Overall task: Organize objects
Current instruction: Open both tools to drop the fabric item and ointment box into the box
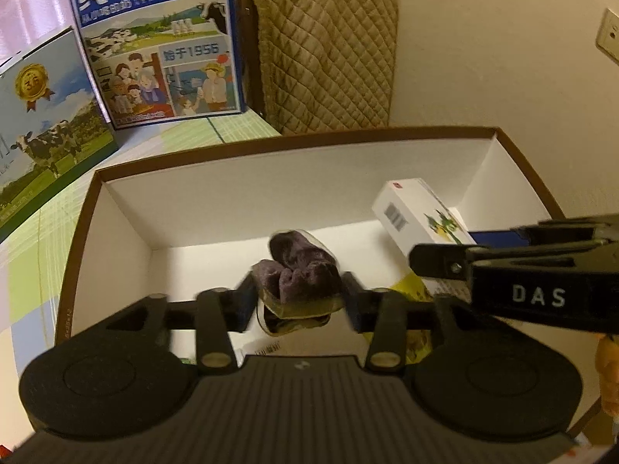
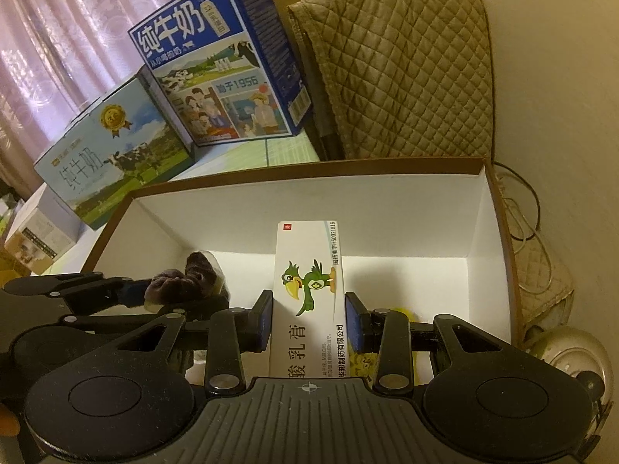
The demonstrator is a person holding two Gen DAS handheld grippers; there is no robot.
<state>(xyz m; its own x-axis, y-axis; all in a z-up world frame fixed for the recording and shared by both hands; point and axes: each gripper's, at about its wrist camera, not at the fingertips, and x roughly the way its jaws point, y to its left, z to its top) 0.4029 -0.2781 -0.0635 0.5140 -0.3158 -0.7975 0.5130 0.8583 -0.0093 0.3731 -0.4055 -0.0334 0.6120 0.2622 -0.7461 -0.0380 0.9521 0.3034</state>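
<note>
Holding over white open box [image 2: 474,214] on bench | left fingers [image 1: 298,301] closed on soft plush purple sock [image 1: 300,270], light, compressible | right fingers [image 2: 307,319] pinching ointment carton [image 2: 307,282] mid-length, stiff, crushable, slick

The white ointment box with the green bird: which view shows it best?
The right wrist view. There the ointment box lies face-on between the right gripper's fingers, bird and print readable. The left wrist view shows the box obliquely, its barcode end nearest, partly behind the right gripper.
</note>
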